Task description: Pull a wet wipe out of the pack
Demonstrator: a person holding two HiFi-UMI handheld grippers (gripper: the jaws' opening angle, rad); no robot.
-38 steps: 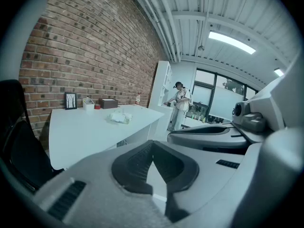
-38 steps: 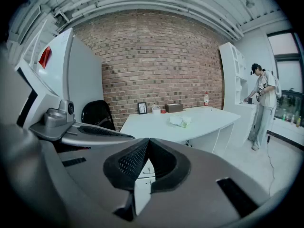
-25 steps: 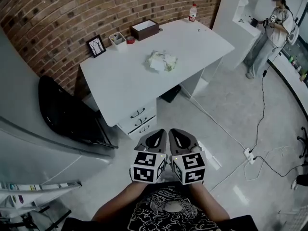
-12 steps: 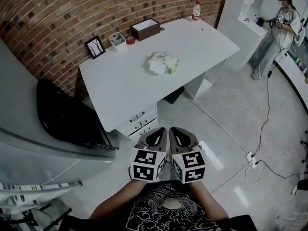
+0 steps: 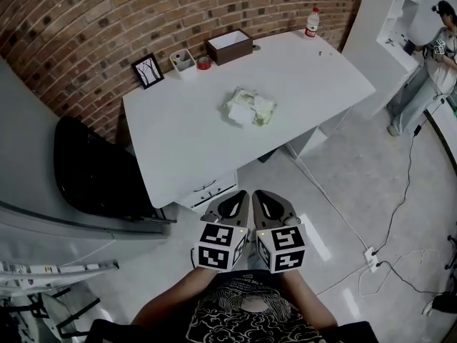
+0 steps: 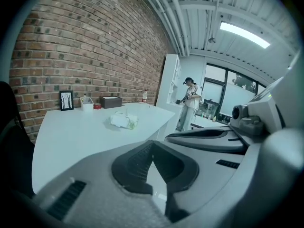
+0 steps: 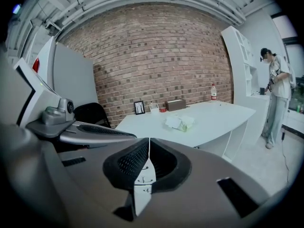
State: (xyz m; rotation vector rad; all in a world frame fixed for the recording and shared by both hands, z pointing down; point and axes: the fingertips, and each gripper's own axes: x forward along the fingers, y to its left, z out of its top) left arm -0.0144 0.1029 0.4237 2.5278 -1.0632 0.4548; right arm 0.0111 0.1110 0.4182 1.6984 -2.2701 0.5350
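Both claws are held low and side by side over the floor (image 5: 343, 170), well short of the near edge of the bench (image 5: 186, 141). The left claw (image 5: 236, 199) has its jaws pressed together with nothing between them. The right claw (image 5: 265, 199) is the same, its pads meeting in a thin line and empty. Each carries a marker cube (image 5: 220, 246) of black and white squares; the squares bear no letters.

The wet wipe pack (image 5: 250, 107) lies about mid-bench, a little toward the right end, well apart from both claws. Bare white top surrounds it on every side, widest toward the near edge and the left end. It is pale, white with some light green, and its print is too small to read.

Along the far edge, against the brick wall (image 5: 107, 20), stand a picture frame (image 5: 148, 71), a white tub (image 5: 183, 61), a small red item (image 5: 204, 63) and an open brown box (image 5: 229, 47). A bottle (image 5: 312, 21) with a red cap stands at the far right corner; its label cannot be read.

Drawers (image 5: 209, 187) sit under the near edge. A black chair (image 5: 93, 170) stands beside the left end. The floor between the claws and the near edge is open. Off to the right a power strip (image 5: 370, 253) lies on the floor, and a person (image 5: 440, 56) stands well beyond the right end.
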